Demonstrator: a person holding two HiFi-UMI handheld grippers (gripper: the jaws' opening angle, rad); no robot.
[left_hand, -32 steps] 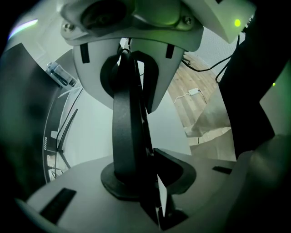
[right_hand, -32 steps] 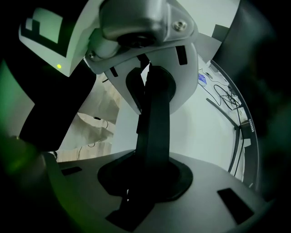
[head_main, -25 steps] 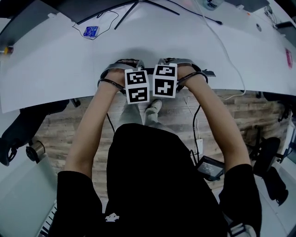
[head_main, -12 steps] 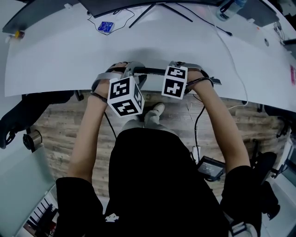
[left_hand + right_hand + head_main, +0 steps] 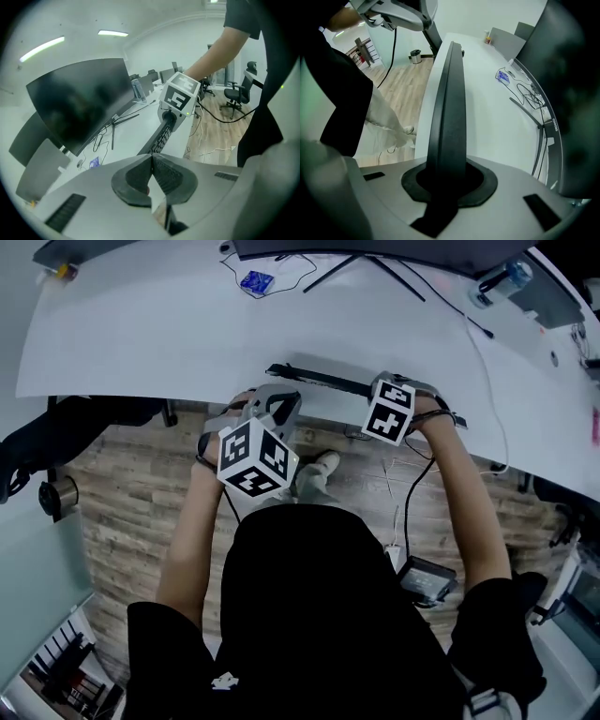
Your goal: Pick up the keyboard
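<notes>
Keyboard (image 5: pixel 447 108): along tabletop (image 5: pixel 141 343) near edge, one end pinched by right hand-held gripper (image 5: pixel 447 182); contact with surface unclear. Left hand-held gripper (image 5: pixel 152 161): jaws pressed together, empty.

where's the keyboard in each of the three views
Head view: keyboard, a dark strip at the desk's near edge, upper middle.
Left gripper view: keyboard, middle, keys showing, running away from the camera.
Right gripper view: keyboard, edge-on up the middle, between the jaws.
Shared landmark: the small blue item on the desk.
</notes>
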